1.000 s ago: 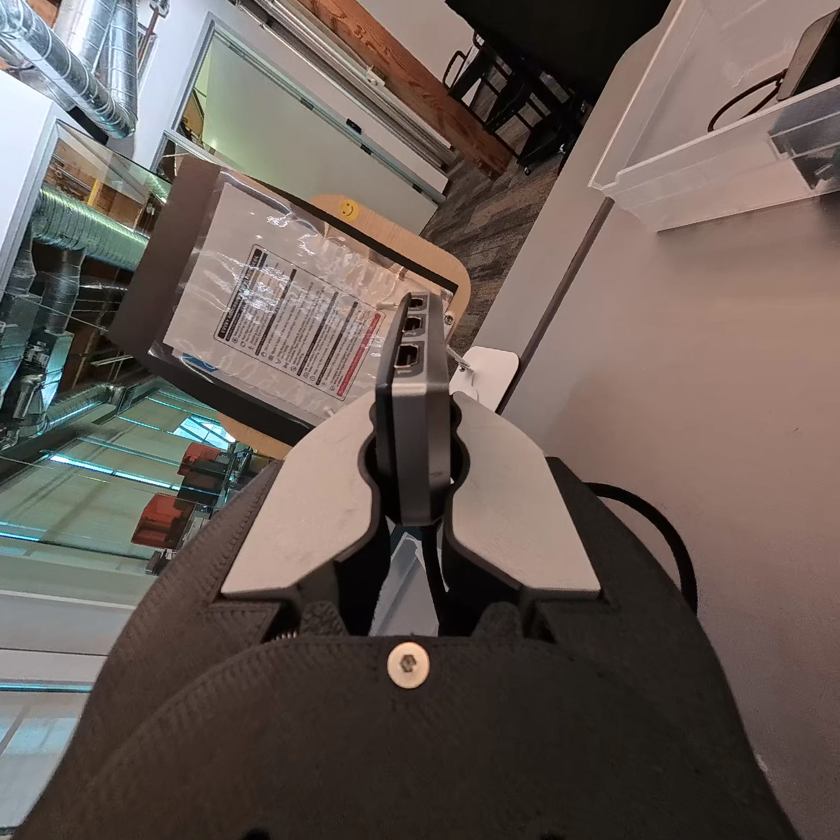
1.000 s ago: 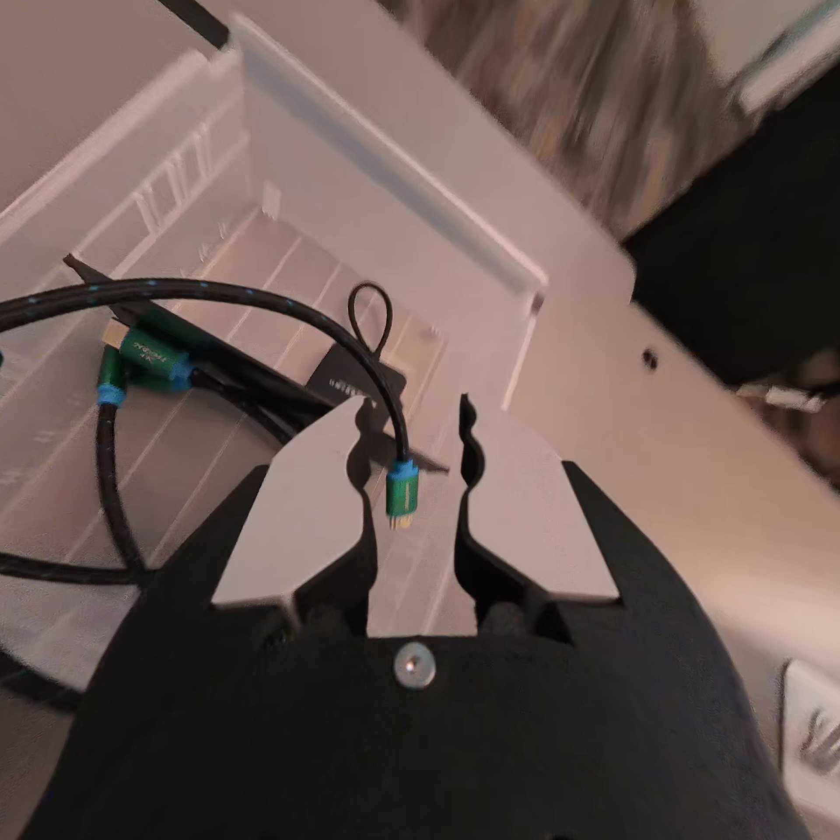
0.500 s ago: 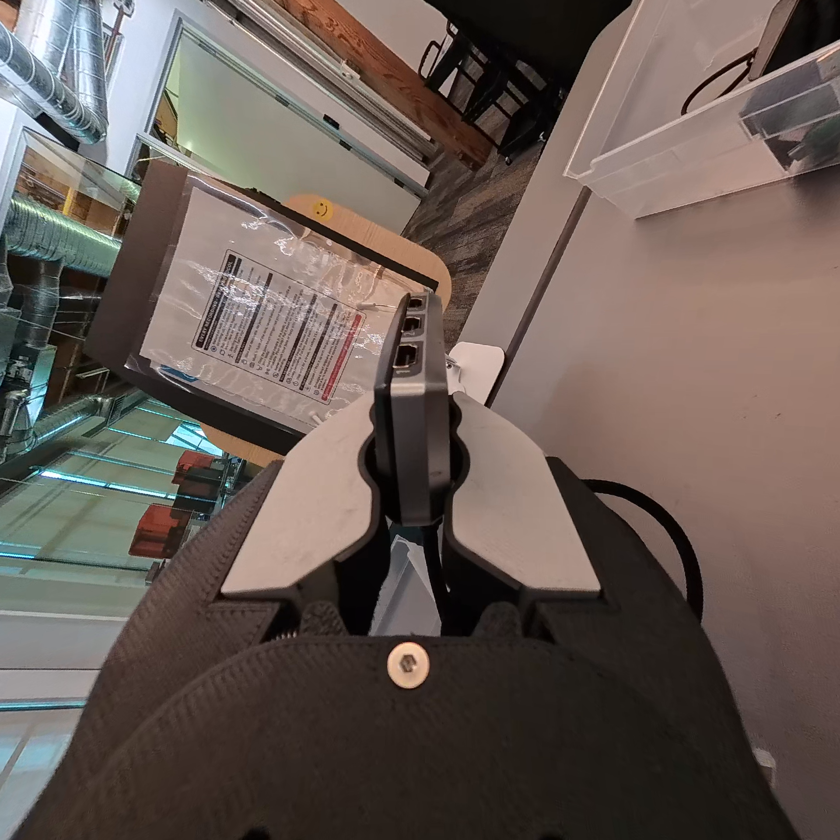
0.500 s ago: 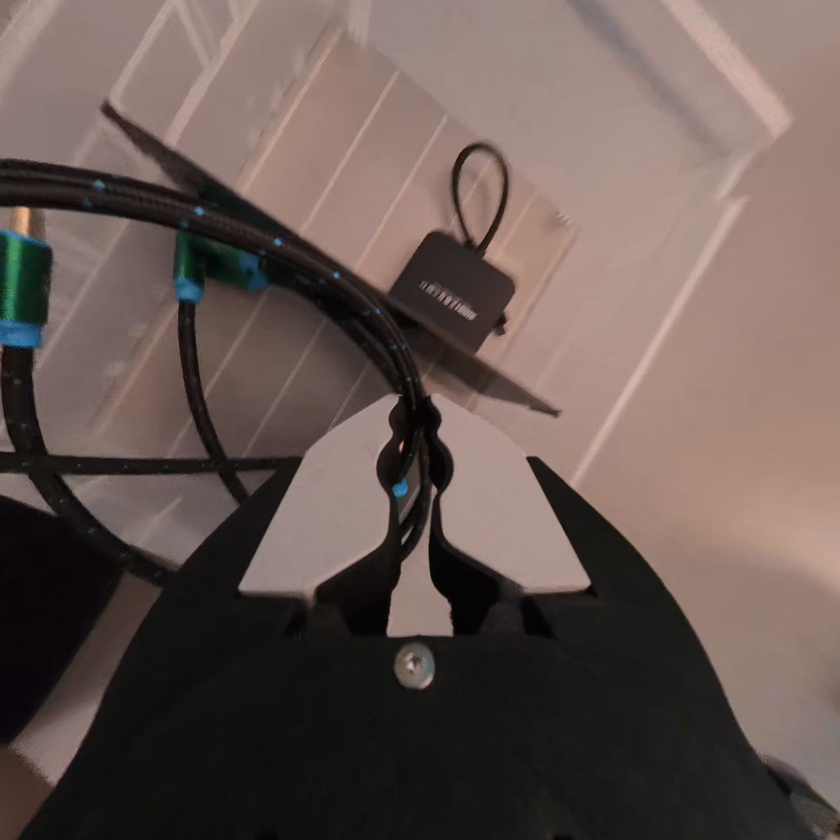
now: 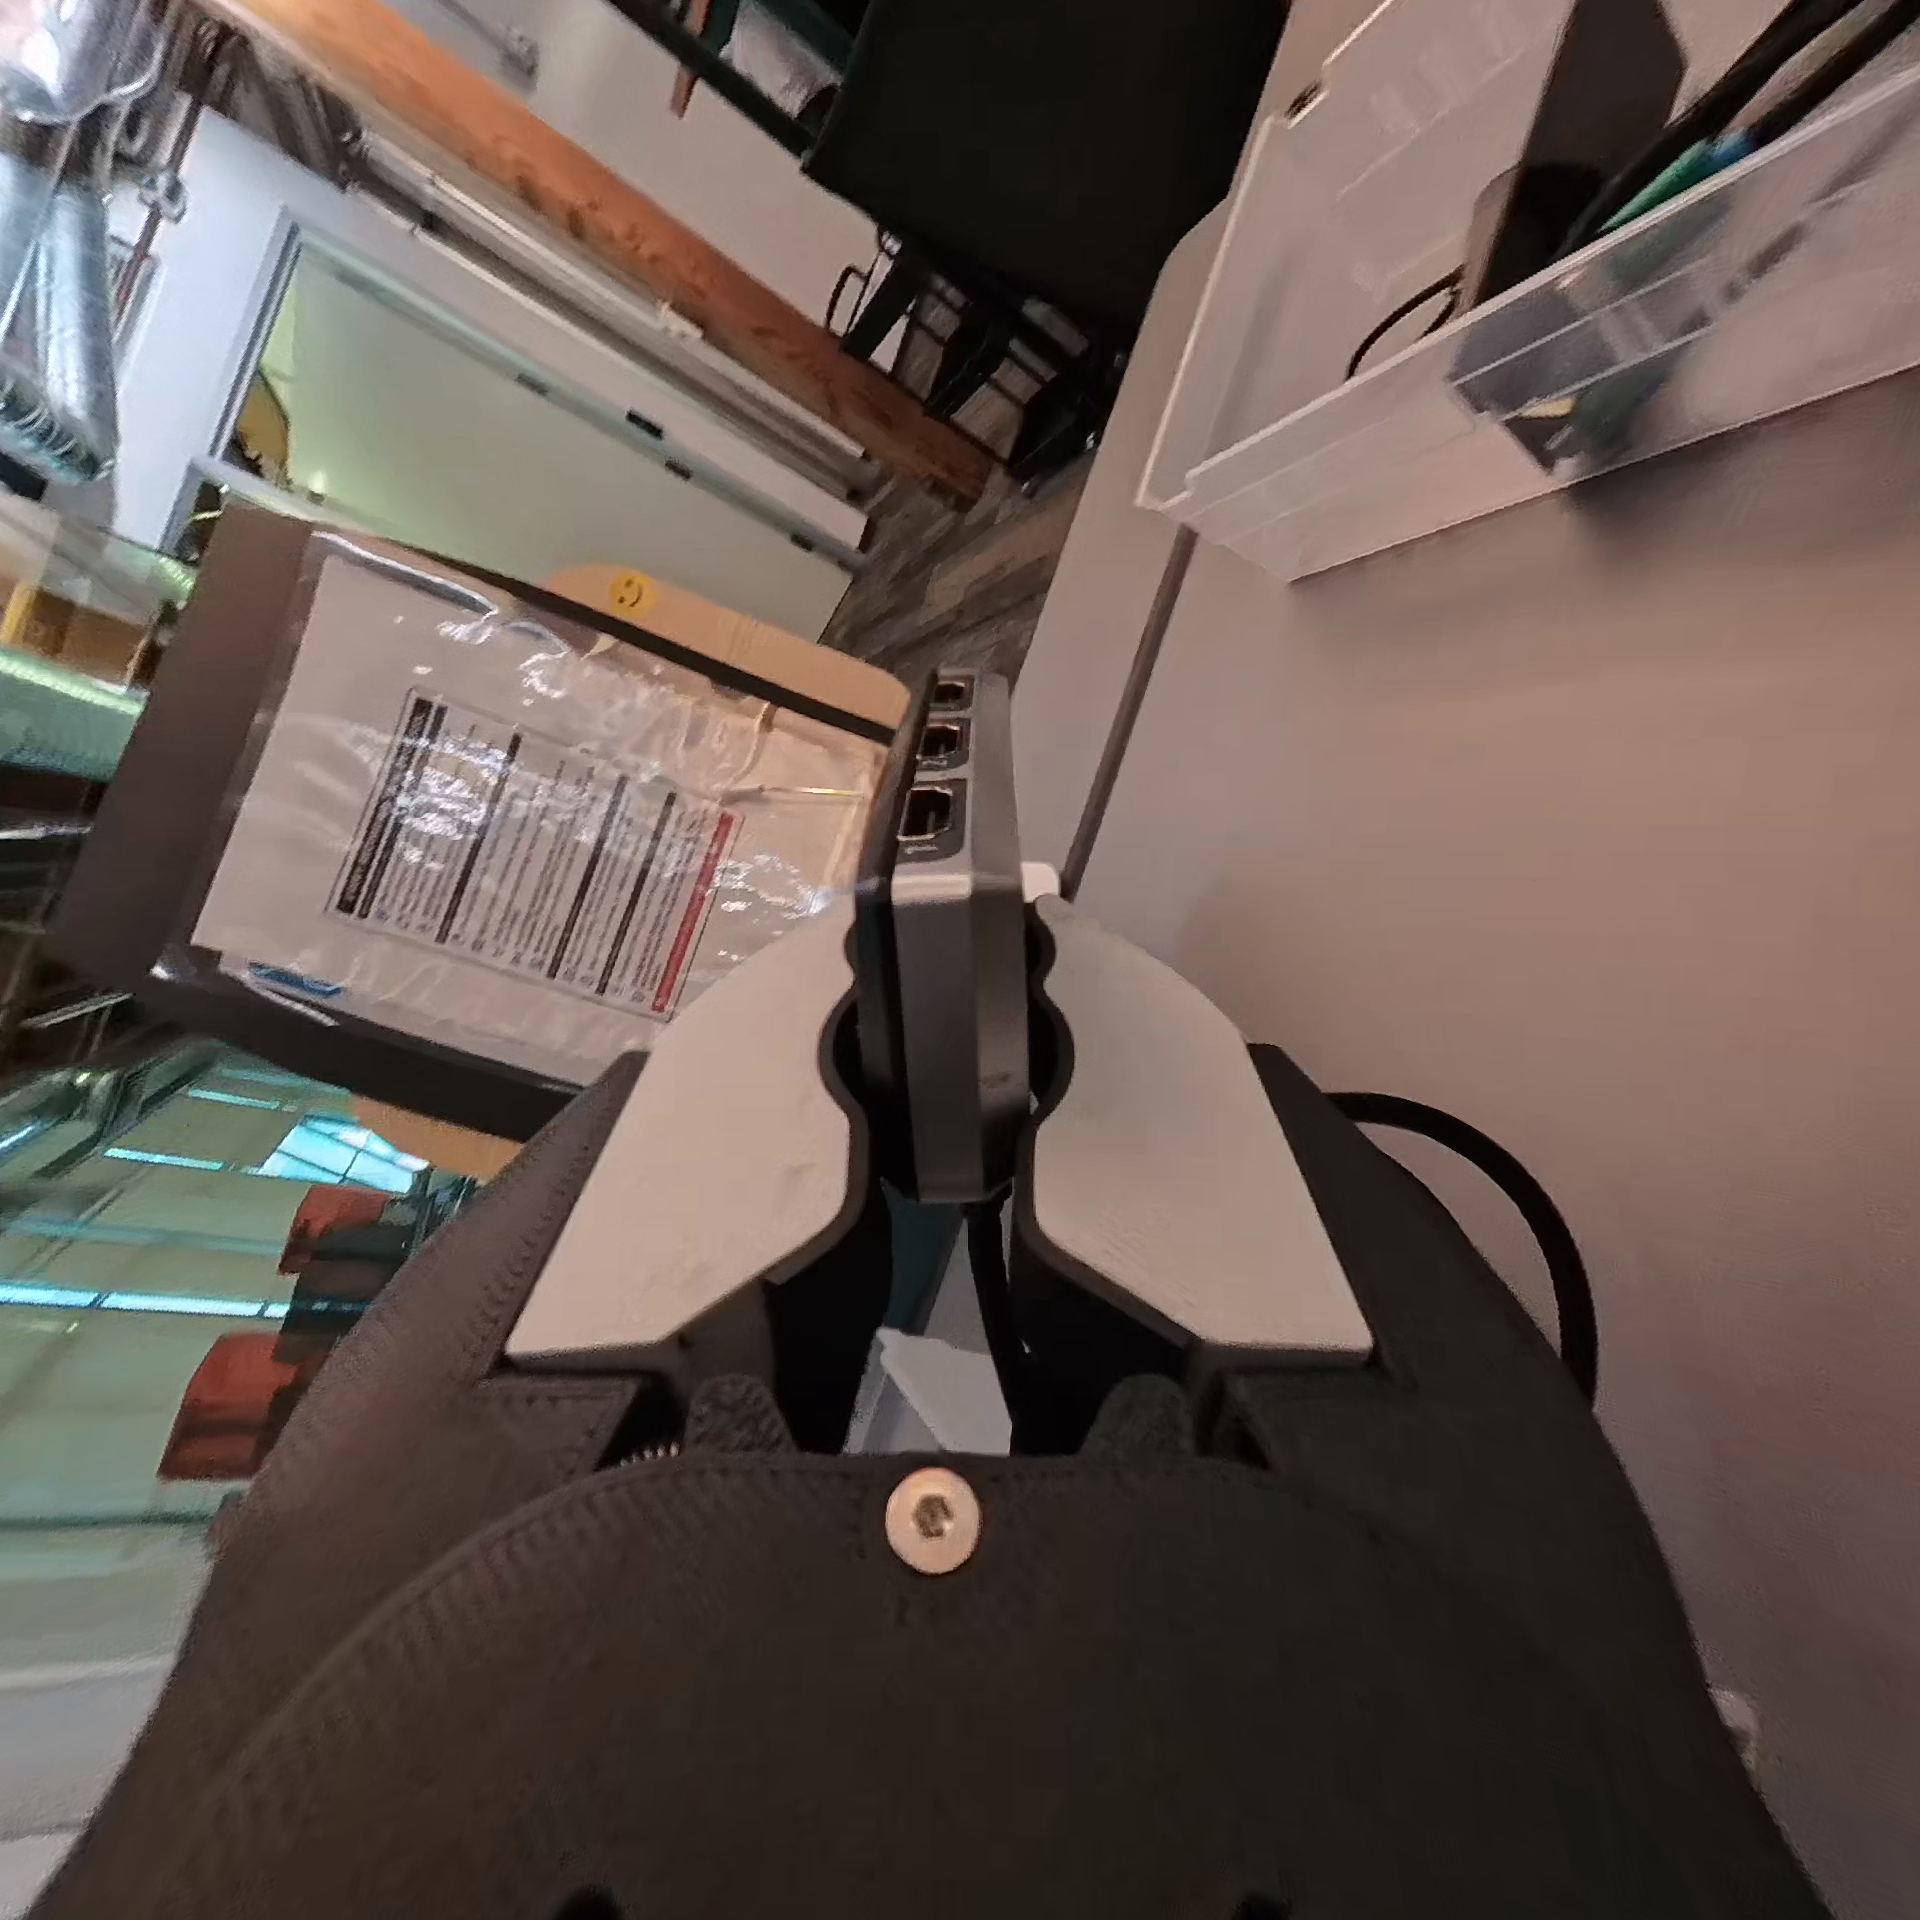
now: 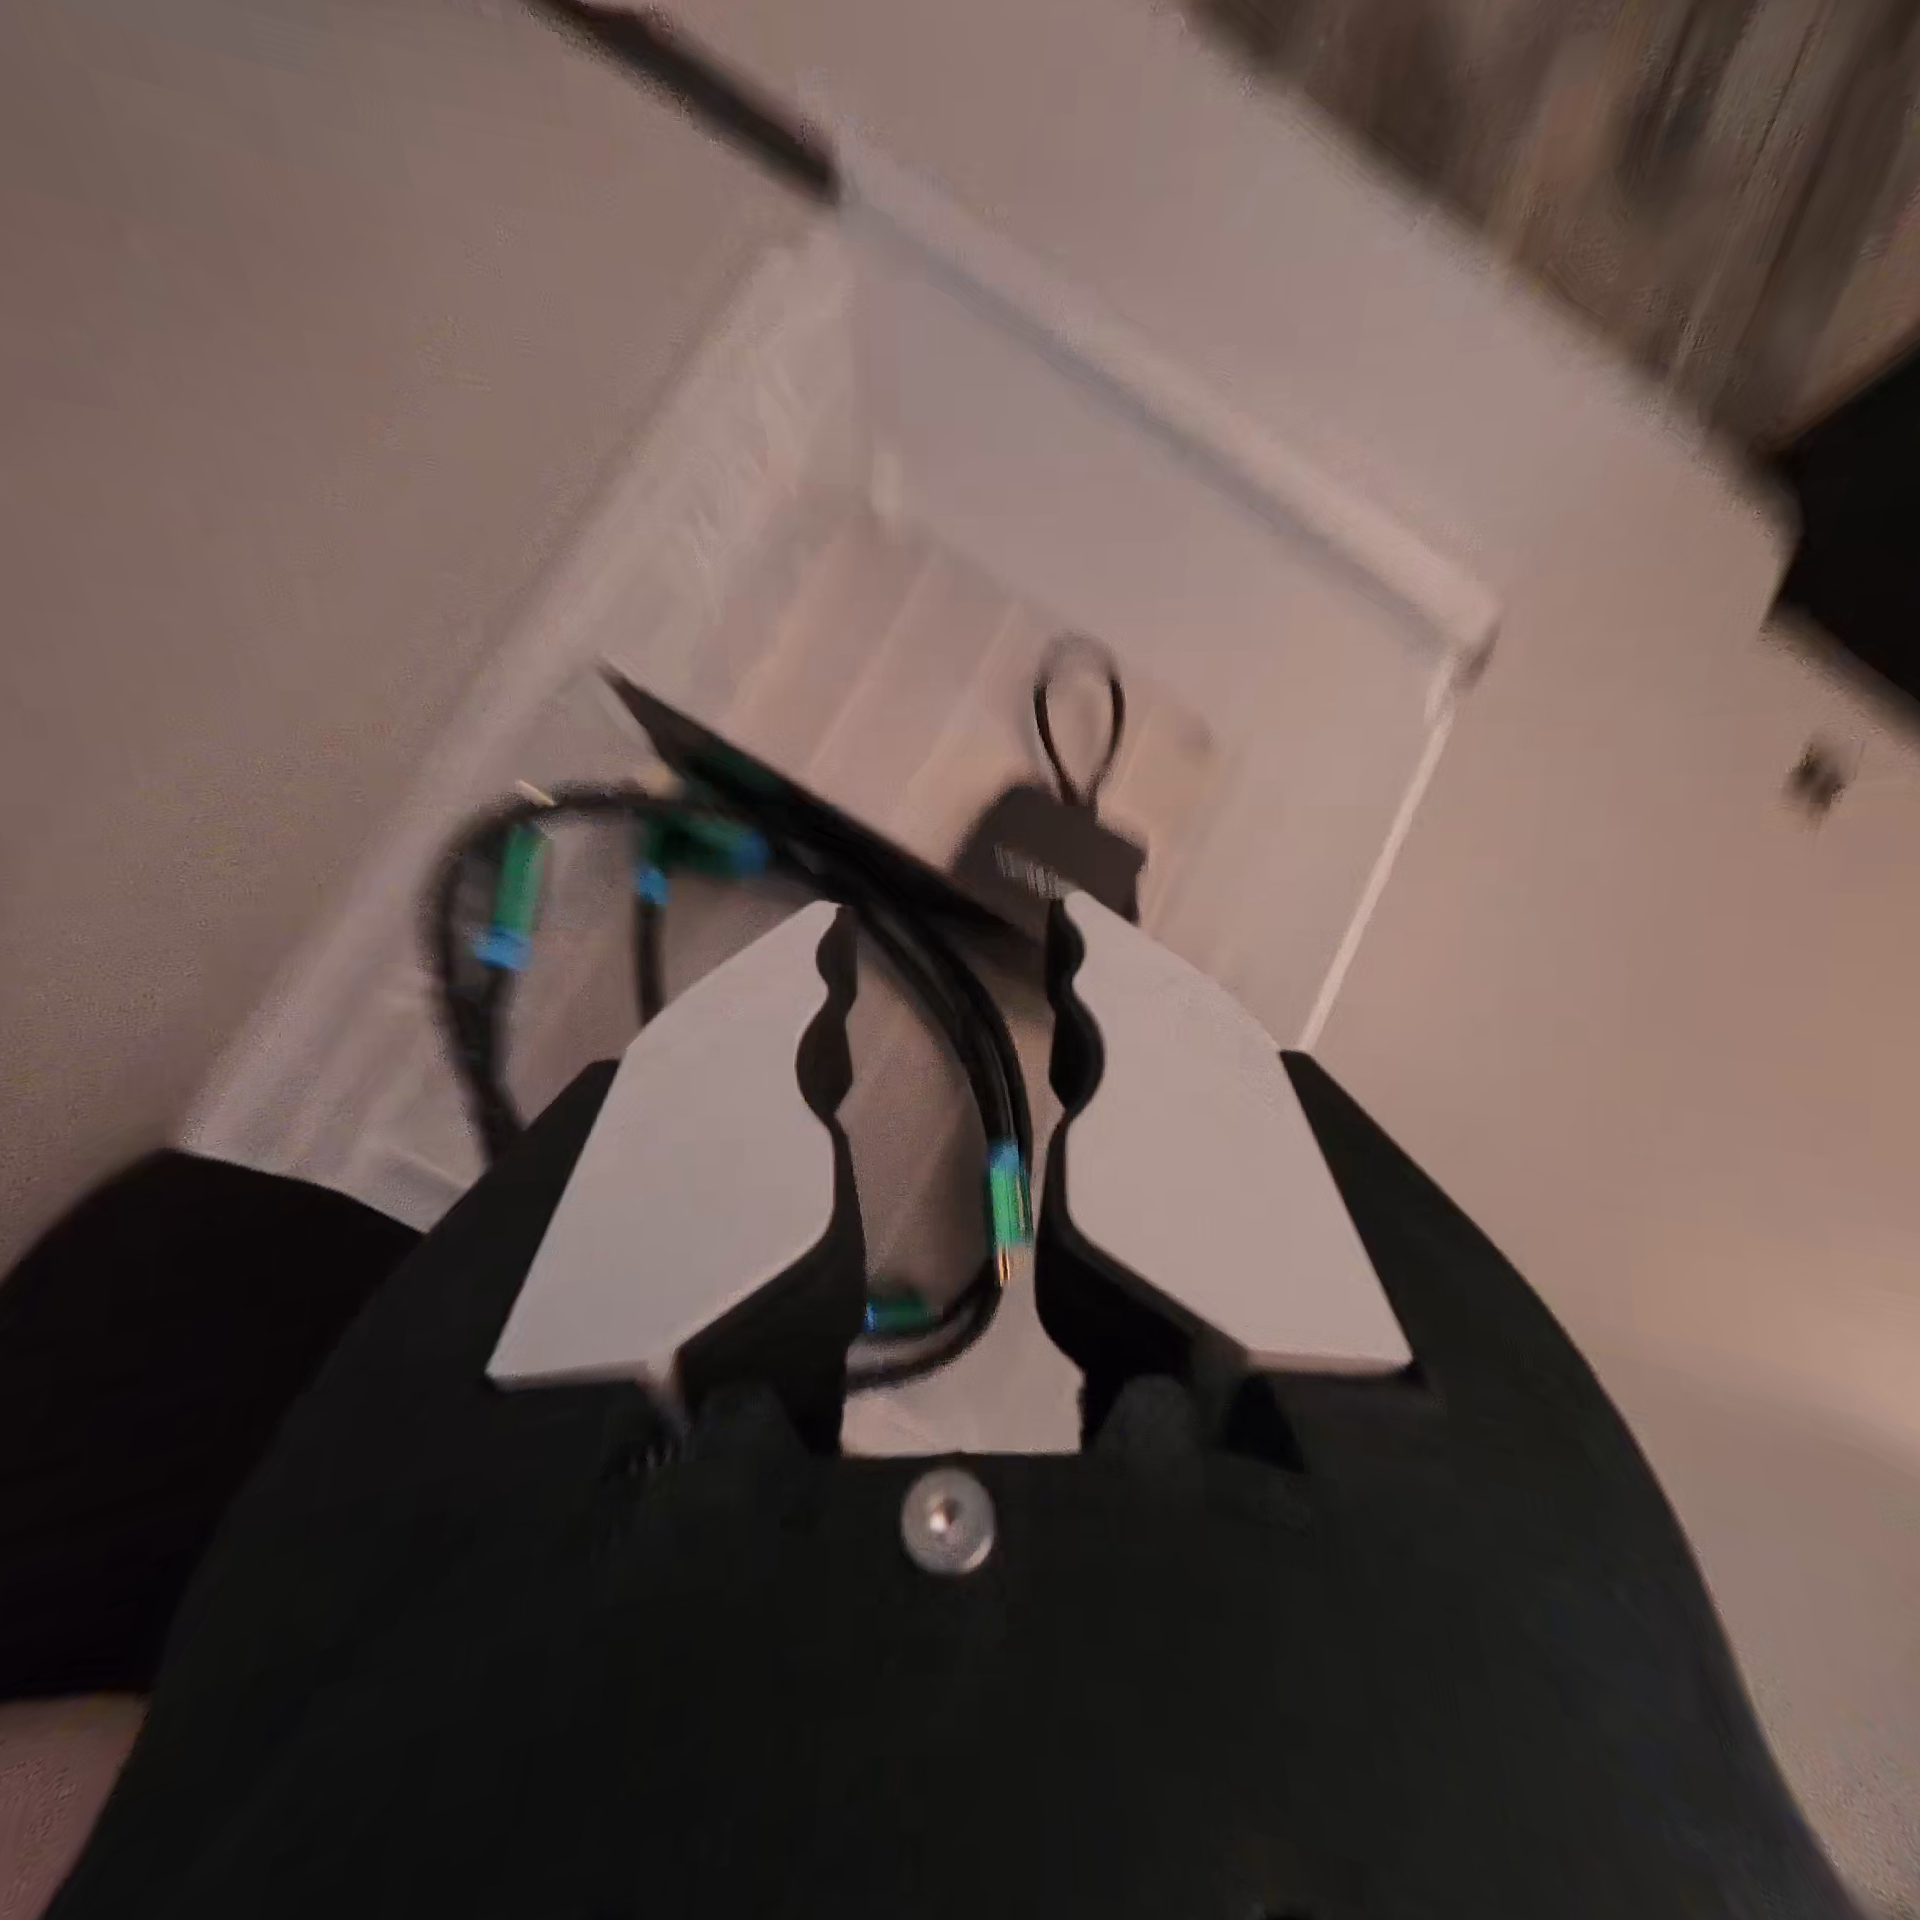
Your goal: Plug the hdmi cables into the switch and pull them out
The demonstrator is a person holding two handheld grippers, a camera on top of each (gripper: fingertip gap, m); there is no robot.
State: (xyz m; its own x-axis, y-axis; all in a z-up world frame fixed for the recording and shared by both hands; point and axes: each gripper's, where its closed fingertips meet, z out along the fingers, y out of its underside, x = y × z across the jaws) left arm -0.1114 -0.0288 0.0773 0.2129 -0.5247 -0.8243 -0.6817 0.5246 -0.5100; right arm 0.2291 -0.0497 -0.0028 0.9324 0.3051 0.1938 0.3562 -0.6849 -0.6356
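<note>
My left gripper (image 5: 948, 914) is shut on the black HDMI switch (image 5: 935, 1049) and holds it edge-on above the grey table, with its row of empty ports (image 5: 935, 769) facing away from me. My right gripper (image 6: 948, 909) is open over a clear plastic bin (image 6: 1143, 384). In the bin lie black braided HDMI cables (image 6: 457, 987) with green and blue plugs. One plug (image 6: 1008, 1205) shows between my open right fingers, close to the right finger (image 6: 1164, 1143); the view is blurred, so I cannot tell if they touch.
A second small black box with a cable loop (image 6: 1049, 862) and a flat black sheet (image 6: 790, 810) lie in the bin. The bin also shows in the left wrist view (image 5: 1351, 488). A dark panel with a plastic-wrapped sheet (image 5: 499, 831) stands beyond the table edge.
My right gripper closed on a cable half a second ago; it has now opened, let the cable go and drawn back from the bin. The left gripper has turned slightly, still holding the switch.
</note>
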